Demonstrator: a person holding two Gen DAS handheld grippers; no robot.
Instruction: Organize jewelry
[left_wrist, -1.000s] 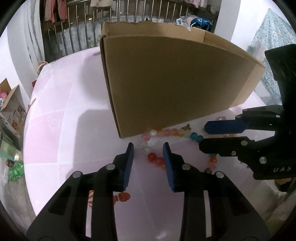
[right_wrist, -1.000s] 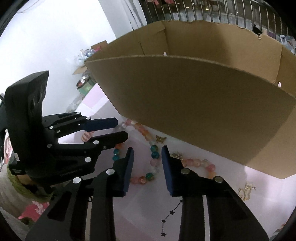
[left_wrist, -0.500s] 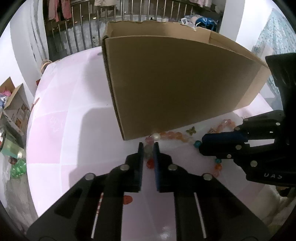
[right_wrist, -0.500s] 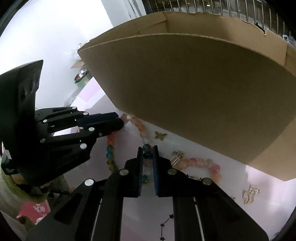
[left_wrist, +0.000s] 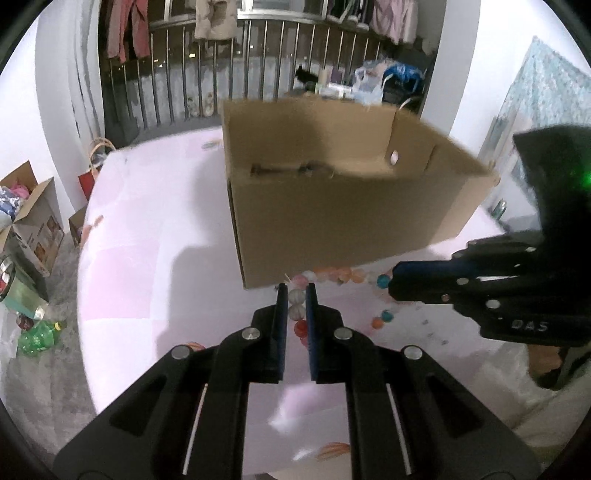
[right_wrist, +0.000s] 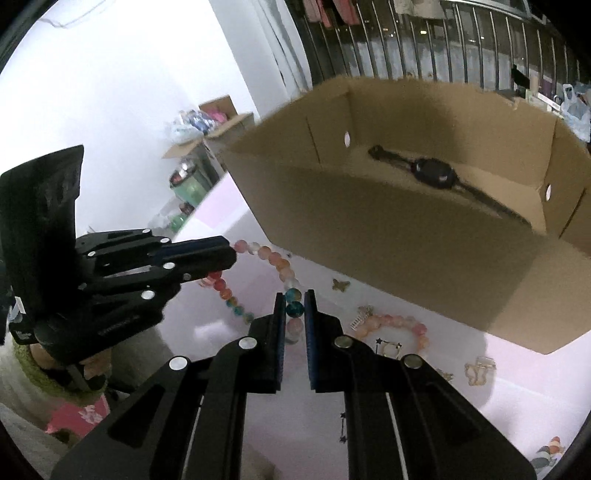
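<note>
The bead necklace (right_wrist: 275, 264) hangs in a loop strung between the two grippers, just in front of the near wall of the cardboard box (right_wrist: 406, 240), with its lower beads sagging toward the pink tabletop (left_wrist: 147, 280). The left gripper (left_wrist: 296, 295) has its jaws nearly closed on pale beads at one end, and the right gripper (right_wrist: 294, 302) has its jaws nearly closed on teal beads at the other, so the strand's long axis runs left to right, parallel to the box's near wall. The box opening lies beyond and above the strand, with a black watch (right_wrist: 432, 171) already inside. Other pieces remain on the tabletop, including a pink bracelet (right_wrist: 402, 325) and a butterfly charm (right_wrist: 340, 284).
</note>
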